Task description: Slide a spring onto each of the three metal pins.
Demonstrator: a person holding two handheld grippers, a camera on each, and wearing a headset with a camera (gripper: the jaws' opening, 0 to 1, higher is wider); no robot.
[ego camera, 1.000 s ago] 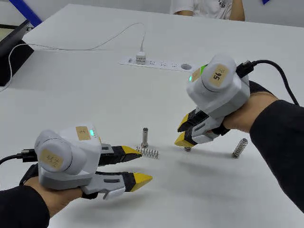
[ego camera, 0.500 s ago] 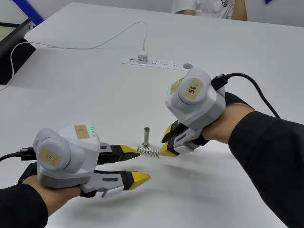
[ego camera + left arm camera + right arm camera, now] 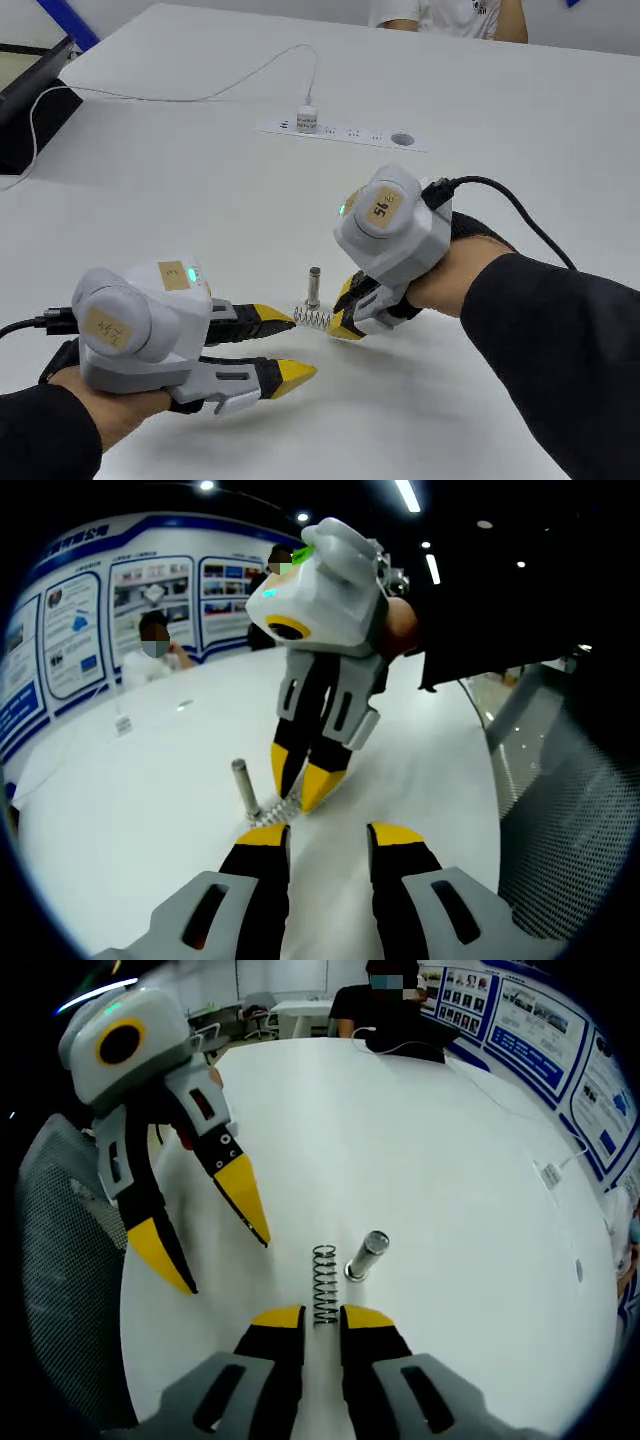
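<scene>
One metal pin [image 3: 314, 285] stands upright on the white table [image 3: 200, 200], and a spring [image 3: 312, 318] lies flat at its foot. My right gripper [image 3: 341, 312] reaches down from the right, jaws a narrow gap apart. In the right gripper view the spring's [image 3: 323, 1282] near end sits between my right gripper's [image 3: 323, 1317] tips, with small gaps either side, and the pin [image 3: 367, 1255] is just right of it. My left gripper [image 3: 298, 346] hovers open at the lower left, empty. In the left gripper view my left gripper [image 3: 330, 832] points at the pin [image 3: 242, 785] and spring [image 3: 275, 808].
A white power strip [image 3: 340, 131] with a plugged cable lies at the back of the table. A dark device [image 3: 30, 100] sits at the left edge. A person [image 3: 440, 12] sits at the far side. A mesh chair [image 3: 560, 810] stands beside the table.
My right gripper has moved left and down across the table to the spring's end. My left gripper has stayed in place, open.
</scene>
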